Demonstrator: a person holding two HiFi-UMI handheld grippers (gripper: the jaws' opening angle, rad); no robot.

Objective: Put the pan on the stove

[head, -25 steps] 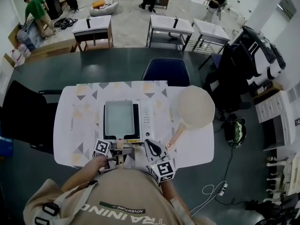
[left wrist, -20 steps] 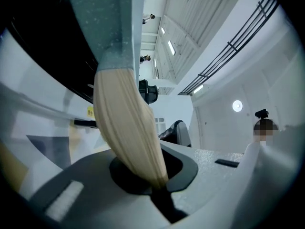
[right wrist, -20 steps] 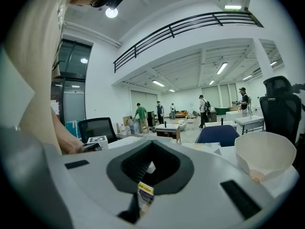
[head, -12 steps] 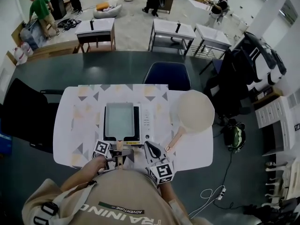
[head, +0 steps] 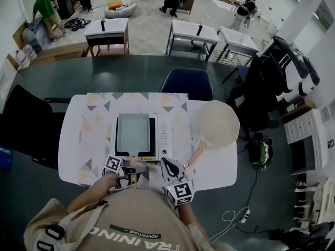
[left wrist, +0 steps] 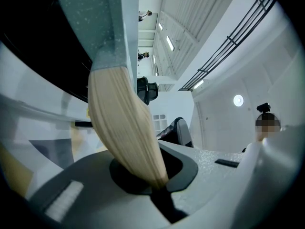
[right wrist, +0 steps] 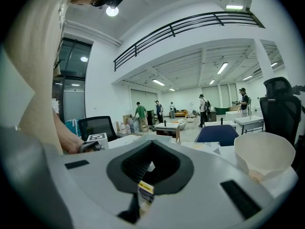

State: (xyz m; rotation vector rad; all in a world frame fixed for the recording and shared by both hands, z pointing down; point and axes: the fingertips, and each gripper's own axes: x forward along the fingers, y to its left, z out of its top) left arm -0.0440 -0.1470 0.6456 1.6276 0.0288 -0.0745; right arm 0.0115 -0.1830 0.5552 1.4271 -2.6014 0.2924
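Observation:
A grey rectangular pan lies flat on the white stove in the middle of the table. Its pale wooden handle points toward me. My left gripper is shut on that handle; in the left gripper view the wooden handle runs down between the jaws of the left gripper. My right gripper hovers just right of the handle, at the stove's near right corner. In its own view the right gripper has its jaws together with nothing held.
A round cream pan with a wooden handle sits on the table's right side. The patterned white table has a blue chair behind it and a black chair at left. Cables lie on the floor.

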